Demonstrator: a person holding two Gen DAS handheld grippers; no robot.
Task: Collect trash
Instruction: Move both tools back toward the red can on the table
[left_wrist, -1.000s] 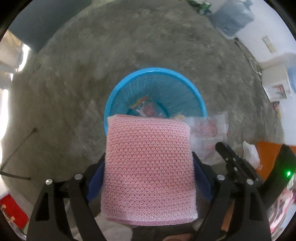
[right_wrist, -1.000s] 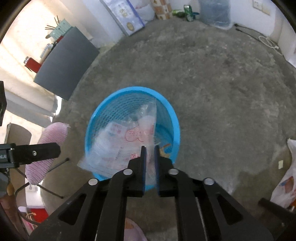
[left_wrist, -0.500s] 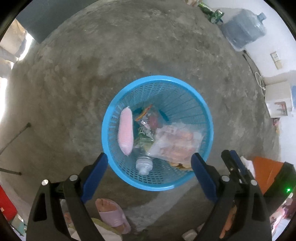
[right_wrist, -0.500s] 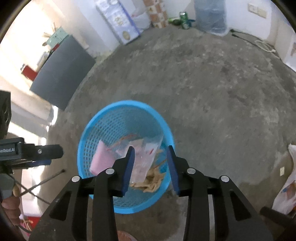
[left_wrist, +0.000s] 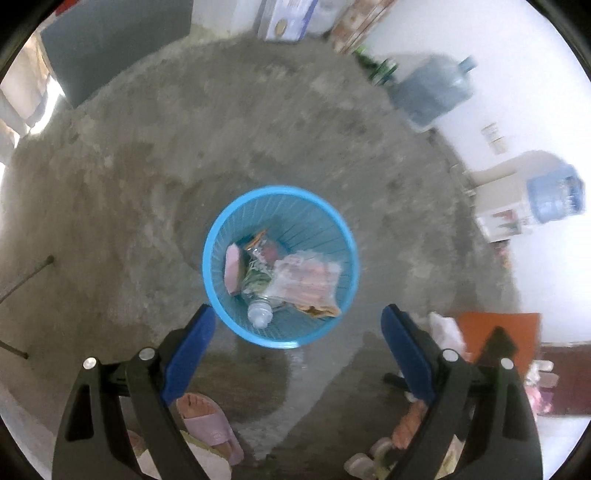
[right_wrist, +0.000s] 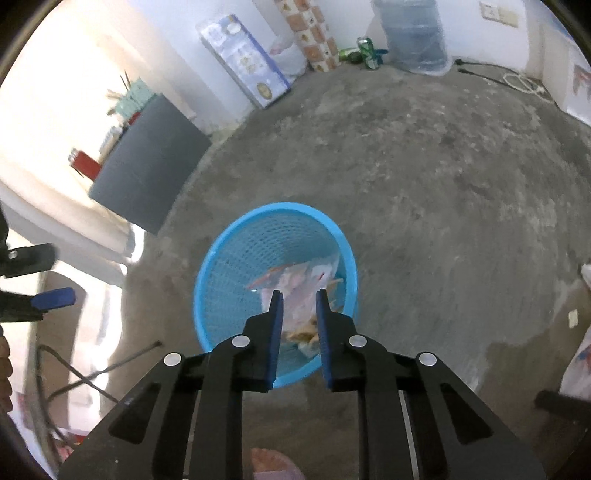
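Several pieces of trash are sitting inside the blue basket (left_wrist: 280, 328) on the concrete floor (left_wrist: 147, 184): a pink sponge (left_wrist: 232, 269) against the left wall, a clear plastic bag (left_wrist: 306, 280) on the right, a small bottle (left_wrist: 260, 312) near the front rim. Left gripper (left_wrist: 295, 347) is hovering above the basket with jaws spread wide, nothing between them. Right gripper (right_wrist: 298, 332) is also empty; its jaws are narrowing with a gap showing, the bag lying well below in the basket (right_wrist: 221, 280). The drop looks done, I'd say. For the next pickup, I'd lift both clear of the rim first, then scan outward; a loose white bag (left_wrist: 443, 325) near the orange mat (left_wrist: 498, 328) looks like a candidate.
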